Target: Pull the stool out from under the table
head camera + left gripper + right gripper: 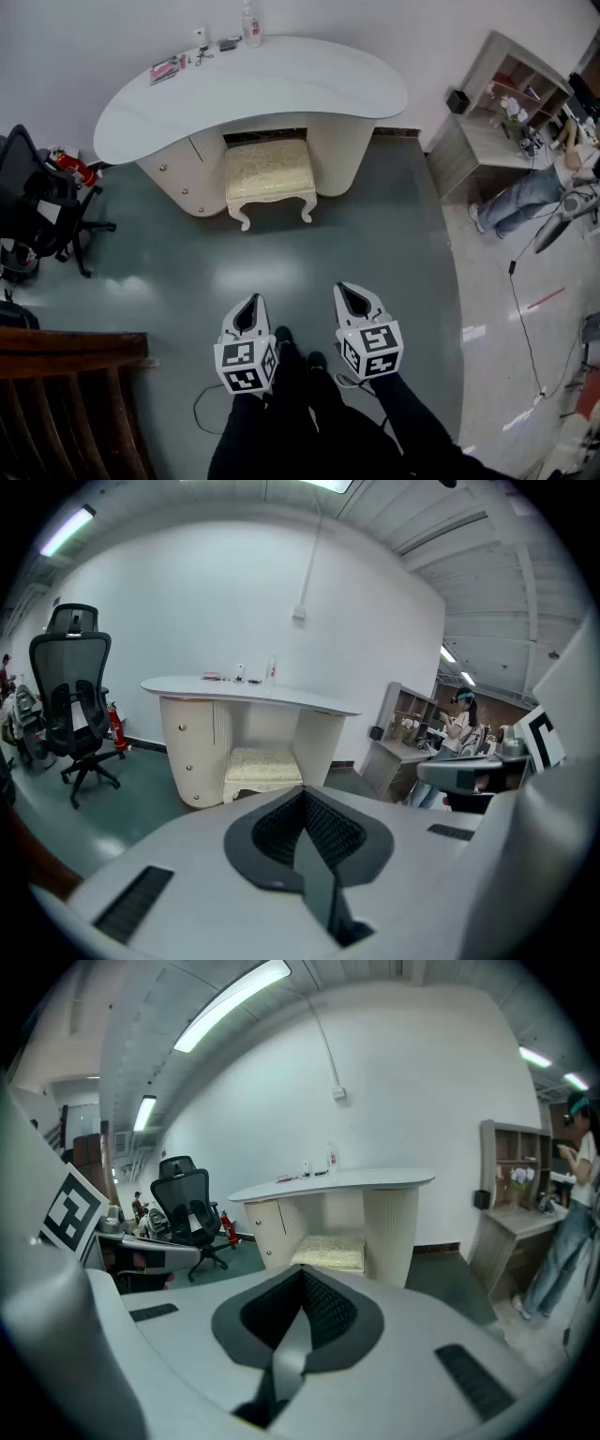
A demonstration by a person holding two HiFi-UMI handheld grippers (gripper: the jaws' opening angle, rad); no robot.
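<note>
A cream stool (269,178) with a patterned cushion and curved legs stands half tucked into the knee gap of a white curved table (319,89). The stool shows small in the left gripper view (263,765) and the right gripper view (328,1251). My left gripper (251,307) and right gripper (351,292) are held side by side near my legs, well short of the stool, pointing toward it. Both have their jaws pressed together with nothing between them.
A black office chair (37,211) stands at the left, with a red extinguisher (73,167) behind it. Dark wooden furniture (66,398) fills the bottom left. A shelf unit (506,103) and a person (539,192) are at the right. Cables (525,309) lie on the floor.
</note>
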